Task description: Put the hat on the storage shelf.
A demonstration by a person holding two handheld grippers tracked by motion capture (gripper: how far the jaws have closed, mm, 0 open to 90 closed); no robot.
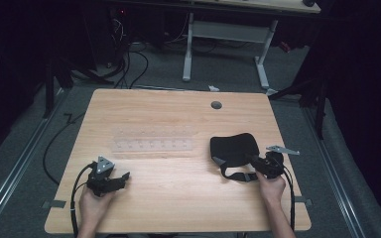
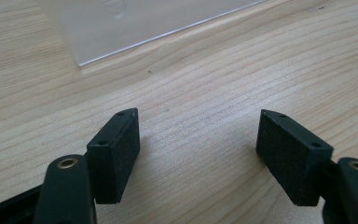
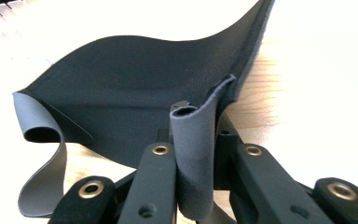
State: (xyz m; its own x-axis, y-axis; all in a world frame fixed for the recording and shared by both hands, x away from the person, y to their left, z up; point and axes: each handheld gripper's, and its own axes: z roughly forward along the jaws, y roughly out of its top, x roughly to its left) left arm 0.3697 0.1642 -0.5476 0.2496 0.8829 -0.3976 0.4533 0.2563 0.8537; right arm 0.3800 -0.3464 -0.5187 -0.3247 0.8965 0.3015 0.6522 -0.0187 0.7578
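High view: a person seated at the near edge of a light wooden table (image 1: 178,198) holds a two-jaw gripper in each hand. The right gripper (image 1: 259,161) lies at the table's right side, its jaws closed on the near edge of a black fabric pad (image 1: 234,147), which rests on the tabletop just in front of that hand; a black strap (image 1: 238,175) of the pad curls out toward the person beside the gripper. Right gripper view: a rolled fold of the pad's edge (image 3: 193,154) stands pinched between the two jaws, the rest of the black fabric pad (image 3: 130,93) spreading away over the wood, with one grey-backed strap (image 3: 42,186) looping down at the left. The left gripper (image 1: 114,179) rests at the table's left near side, well apart from the pad. Left gripper view: its jaws stand wide apart over bare wood grain, holding nothing, the left gripper (image 2: 198,140) pointing toward the corner of a clear plastic sheet (image 2: 135,23). In the high view this clear plastic sheet (image 1: 151,144) lies flat at mid-table, between the two grippers and farther from the person. A round grey grommet (image 1: 216,105) sits in the far part of the tabletop.
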